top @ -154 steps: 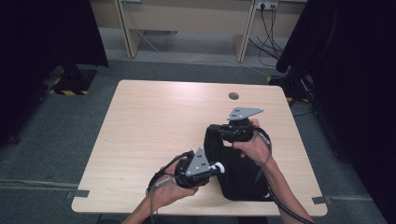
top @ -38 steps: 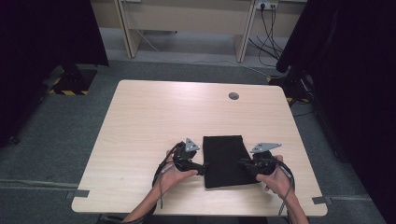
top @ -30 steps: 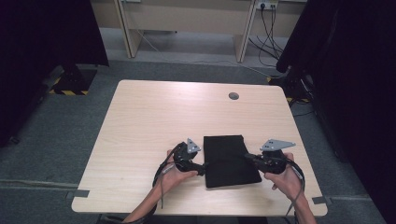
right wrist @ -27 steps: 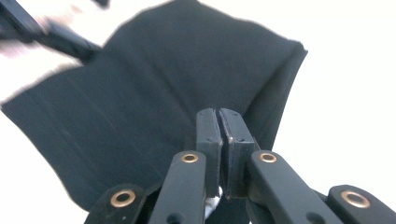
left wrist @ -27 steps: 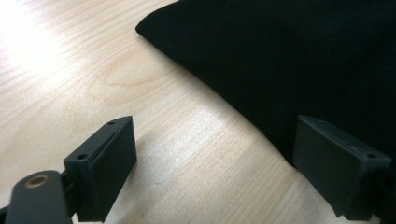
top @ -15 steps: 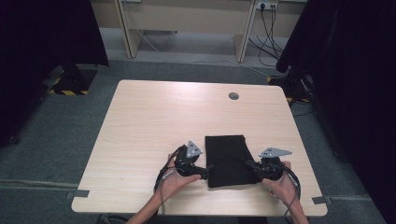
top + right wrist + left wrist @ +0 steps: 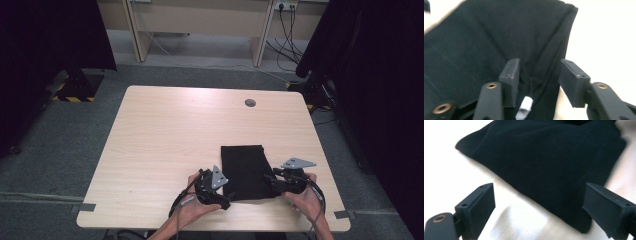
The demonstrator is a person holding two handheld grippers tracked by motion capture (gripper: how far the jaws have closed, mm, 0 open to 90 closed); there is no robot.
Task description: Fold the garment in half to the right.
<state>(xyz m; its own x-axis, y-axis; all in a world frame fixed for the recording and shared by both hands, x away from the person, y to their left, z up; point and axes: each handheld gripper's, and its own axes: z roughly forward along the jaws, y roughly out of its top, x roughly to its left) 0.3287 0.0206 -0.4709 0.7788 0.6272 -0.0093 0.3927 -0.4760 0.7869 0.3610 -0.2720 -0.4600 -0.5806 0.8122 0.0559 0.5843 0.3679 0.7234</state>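
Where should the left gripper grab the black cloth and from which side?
Grip the black cloth at its near left corner, coming in low from the left. That corner lies flat between the open left gripper jaws, so one jaw must slide under the thin edge.

In the high view, the near-left corner of the folded black fabric cloth [image 7: 246, 170] lies hidden under the left hand-held gripper [image 7: 220, 200], and its near-right edge under the right hand-held gripper [image 7: 276, 184]; there the jaws are too small to tell how they stand. In the right gripper view the cloth [image 7: 486, 42] is blurred and cut off at the left and bottom edges, and the small white tag [image 7: 525, 104] cannot be read. The pale wooden counter [image 7: 454, 167] is washed out white.
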